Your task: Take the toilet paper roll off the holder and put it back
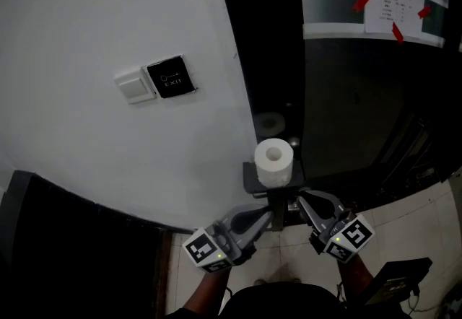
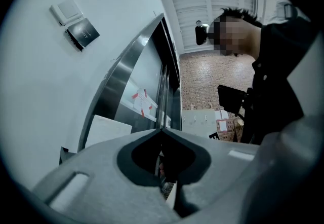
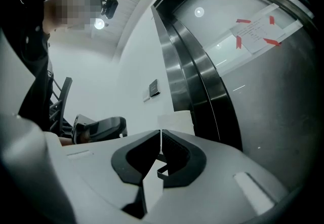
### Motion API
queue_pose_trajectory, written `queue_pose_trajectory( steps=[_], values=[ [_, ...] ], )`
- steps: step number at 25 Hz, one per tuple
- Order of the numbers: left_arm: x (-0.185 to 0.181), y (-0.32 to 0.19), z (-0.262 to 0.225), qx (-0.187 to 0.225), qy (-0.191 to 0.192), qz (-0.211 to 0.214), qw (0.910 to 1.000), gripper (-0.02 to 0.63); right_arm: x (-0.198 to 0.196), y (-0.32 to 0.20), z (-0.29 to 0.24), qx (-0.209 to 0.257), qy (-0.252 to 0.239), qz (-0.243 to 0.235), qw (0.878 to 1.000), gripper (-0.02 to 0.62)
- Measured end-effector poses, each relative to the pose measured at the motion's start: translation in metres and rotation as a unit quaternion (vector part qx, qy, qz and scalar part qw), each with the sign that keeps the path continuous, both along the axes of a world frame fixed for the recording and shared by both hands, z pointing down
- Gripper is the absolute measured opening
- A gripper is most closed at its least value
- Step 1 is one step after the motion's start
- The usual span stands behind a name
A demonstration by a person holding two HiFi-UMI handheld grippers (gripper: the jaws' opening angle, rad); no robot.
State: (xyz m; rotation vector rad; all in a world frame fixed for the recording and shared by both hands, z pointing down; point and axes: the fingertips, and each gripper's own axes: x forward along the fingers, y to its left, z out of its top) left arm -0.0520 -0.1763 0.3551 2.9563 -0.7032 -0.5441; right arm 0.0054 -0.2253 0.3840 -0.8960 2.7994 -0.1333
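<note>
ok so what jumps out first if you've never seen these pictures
The white toilet paper roll catches the eye first, standing upright on its dark holder at the middle of the head view. Just below it sit the left gripper and the right gripper, both with jaws together. At the upper right, a paper notice is stuck to the dark door with red tape.

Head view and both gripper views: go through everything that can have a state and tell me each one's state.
toilet paper roll: standing on end on the holder, core hole facing up
holder: loaded with the roll
left gripper: jaws shut, nothing between them
right gripper: jaws shut, nothing between them
paper notice: fixed to the door with red tape strips
</note>
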Motion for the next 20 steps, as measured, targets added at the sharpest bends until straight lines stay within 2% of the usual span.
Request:
queue_pose_trajectory(
  steps=[3, 7, 10, 12, 16, 20],
  values=[
    [-0.007, -0.002, 0.001, 0.001, -0.003, 0.003, 1.0, -0.002, -0.003, -0.007, -0.004, 0.015, -0.009, 0.012, 1.0, 0.018],
    [-0.019, -0.006, 0.004, 0.0, 0.003, 0.001, 1.0, -0.003, -0.013, -0.018, -0.01, 0.022, 0.001, 0.026, 0.999, 0.19],
    [-0.024, -0.008, 0.002, 0.002, 0.008, 0.0, 1.0, -0.003, -0.016, -0.027, -0.009, 0.029, 0.029, 0.037, 0.998, 0.266],
    [-0.027, -0.009, 0.002, 0.001, 0.012, -0.003, 0.9999, -0.003, -0.017, -0.036, -0.007, 0.017, 0.039, 0.043, 0.998, 0.317],
    [-0.036, -0.009, 0.001, 0.0, 0.029, -0.008, 0.9995, -0.003, -0.026, -0.053, -0.002, -0.009, 0.06, 0.051, 0.997, 0.461],
    [-0.046, -0.01, -0.001, 0.002, 0.031, -0.021, 0.9993, -0.003, -0.037, -0.064, -0.003, -0.011, 0.088, 0.06, 0.994, 0.497]
  ],
)
